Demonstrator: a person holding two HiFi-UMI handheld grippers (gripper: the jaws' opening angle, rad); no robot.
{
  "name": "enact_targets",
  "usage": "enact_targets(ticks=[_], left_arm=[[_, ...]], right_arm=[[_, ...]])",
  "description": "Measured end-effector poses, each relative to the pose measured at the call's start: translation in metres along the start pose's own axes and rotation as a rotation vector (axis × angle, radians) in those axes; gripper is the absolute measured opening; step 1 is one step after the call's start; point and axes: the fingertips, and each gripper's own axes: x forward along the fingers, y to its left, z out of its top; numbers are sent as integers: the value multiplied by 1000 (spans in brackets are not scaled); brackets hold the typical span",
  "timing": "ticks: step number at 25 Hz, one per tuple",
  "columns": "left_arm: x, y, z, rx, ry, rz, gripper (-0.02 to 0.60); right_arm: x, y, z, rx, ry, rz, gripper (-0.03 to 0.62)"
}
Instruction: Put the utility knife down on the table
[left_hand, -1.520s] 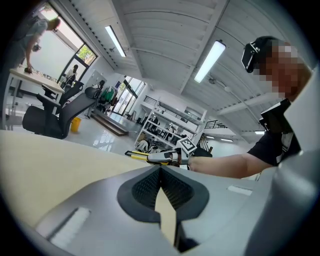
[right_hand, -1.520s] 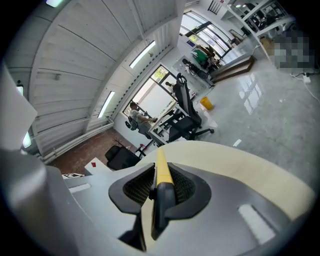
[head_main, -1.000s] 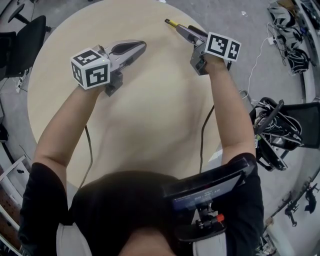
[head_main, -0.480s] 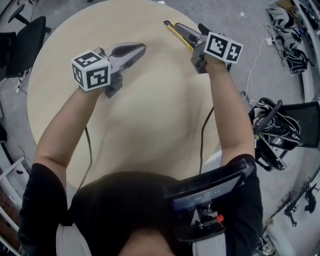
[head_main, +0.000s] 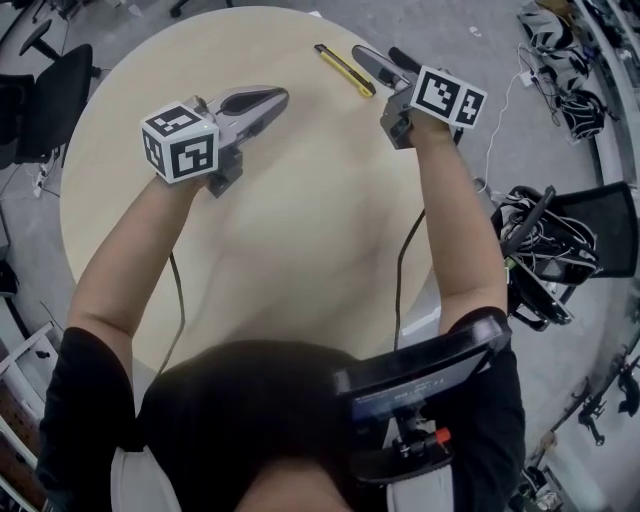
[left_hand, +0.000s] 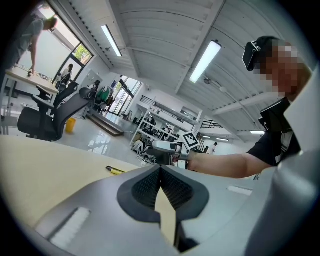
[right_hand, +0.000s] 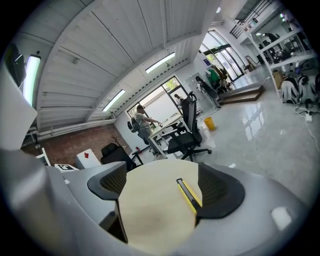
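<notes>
My right gripper (head_main: 378, 58) has released the utility knife (head_main: 345, 70) near the far edge of the tabletop (head_main: 300, 220), empty jaws closing; left gripper (head_main: 280, 96) jaws together; blade indiscernible

Counter (head_main: 300, 230): pale wood-look top, matt, smooth. Knife (head_main: 345, 71): yellow plastic body, smooth, slight sheen, with a black strip along it. Left tool (head_main: 281, 96): grey moulded plastic shell, satin finish. Its pads (left_hand: 145, 189) are black and rubbery-looking, with a fine ribbed texture. Its marker cube (head_main: 181, 140): matt white faces, black print. Floor (right_hand: 260, 135): grey, glossy, shows reflections. Chair (right_hand: 187, 132): black, matt; cloth or mesh, can't tell.
</notes>
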Motion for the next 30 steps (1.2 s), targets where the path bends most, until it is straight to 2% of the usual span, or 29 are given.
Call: enact_targets(ticks=[10, 12, 14, 24, 30], left_arm=[[-12, -83, 36, 77, -20, -48, -2], [-14, -102, 41, 85, -29, -60, -2], [-18, -120, 44, 92, -33, -71, -2], [-68, -211, 54, 153, -60, -134, -2], [-133, -263, 48, 188, -93, -210, -2]], right_arm=[[-90, 58, 30, 52, -125, 87, 155], [-111, 68, 33, 53, -139, 93, 105], [-130, 79, 33, 44, -147, 90, 28], [-222, 156, 19, -26, -200, 87, 12], [-269, 225, -7, -56, -247, 28, 12]])
